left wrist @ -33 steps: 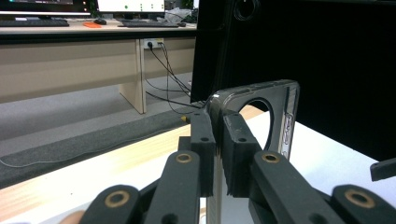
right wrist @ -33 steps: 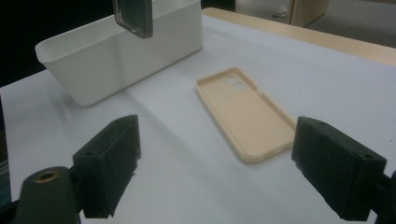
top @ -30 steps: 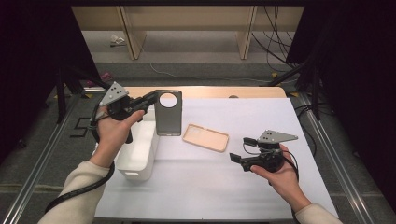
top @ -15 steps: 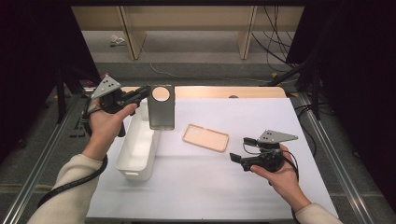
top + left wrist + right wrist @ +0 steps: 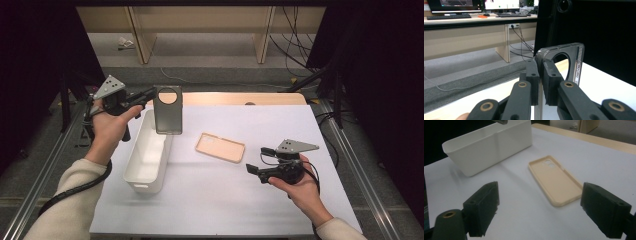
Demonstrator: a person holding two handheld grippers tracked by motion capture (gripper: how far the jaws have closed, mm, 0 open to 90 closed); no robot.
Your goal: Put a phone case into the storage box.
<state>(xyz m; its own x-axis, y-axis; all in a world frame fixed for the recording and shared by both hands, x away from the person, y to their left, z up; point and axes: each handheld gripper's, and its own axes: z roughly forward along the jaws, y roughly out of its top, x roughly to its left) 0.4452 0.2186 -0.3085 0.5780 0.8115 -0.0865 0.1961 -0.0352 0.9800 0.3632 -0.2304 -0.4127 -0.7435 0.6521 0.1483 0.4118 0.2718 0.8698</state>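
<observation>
Two tongs over white table (image 5: 280, 125), left (image 5: 150, 93) clamping grey case (image 5: 167, 112), right (image 5: 252, 170) wide.

A dark grey phone case (image 5: 168, 111), a beige phone case (image 5: 220, 147) and a white bin (image 5: 145, 155); white bench (image 5: 280, 125), black tools.

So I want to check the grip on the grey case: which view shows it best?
The left gripper view: jaws pinch the grey case at its edge. The high view shows it hanging over the bin; the right gripper view catches just a corner.
</observation>
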